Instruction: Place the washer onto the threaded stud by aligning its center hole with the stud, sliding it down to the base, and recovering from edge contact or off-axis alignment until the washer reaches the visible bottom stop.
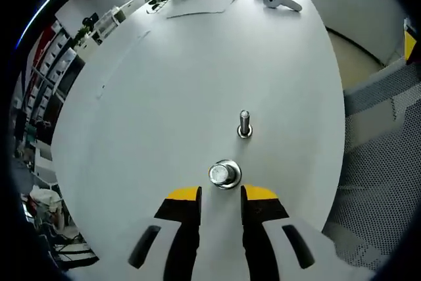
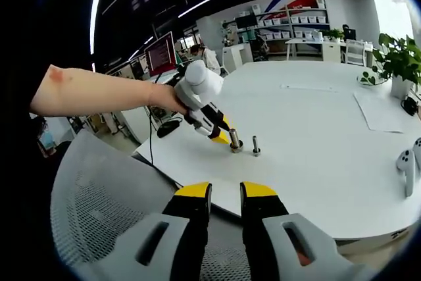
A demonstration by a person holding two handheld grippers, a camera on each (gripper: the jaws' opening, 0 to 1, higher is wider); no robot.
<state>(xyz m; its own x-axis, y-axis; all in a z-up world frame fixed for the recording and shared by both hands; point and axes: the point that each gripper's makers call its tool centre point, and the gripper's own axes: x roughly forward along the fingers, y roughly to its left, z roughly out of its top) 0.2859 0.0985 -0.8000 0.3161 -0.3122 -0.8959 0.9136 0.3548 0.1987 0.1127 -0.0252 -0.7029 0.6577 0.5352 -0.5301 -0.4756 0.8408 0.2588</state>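
A short threaded stud [image 1: 245,124] of bright metal is seen standing upright on the white table, ringed at its foot by a flat base. Near it, and apart from it, a second metal piece [image 1: 224,174] with a round domed top and a wide flange is set on the table; whether this is the washer cannot be told. In the right gripper view both stand side by side

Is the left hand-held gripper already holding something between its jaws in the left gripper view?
No. The left hand-held gripper is open, with only white table in the gap; the nearer stud stands beyond its tips.
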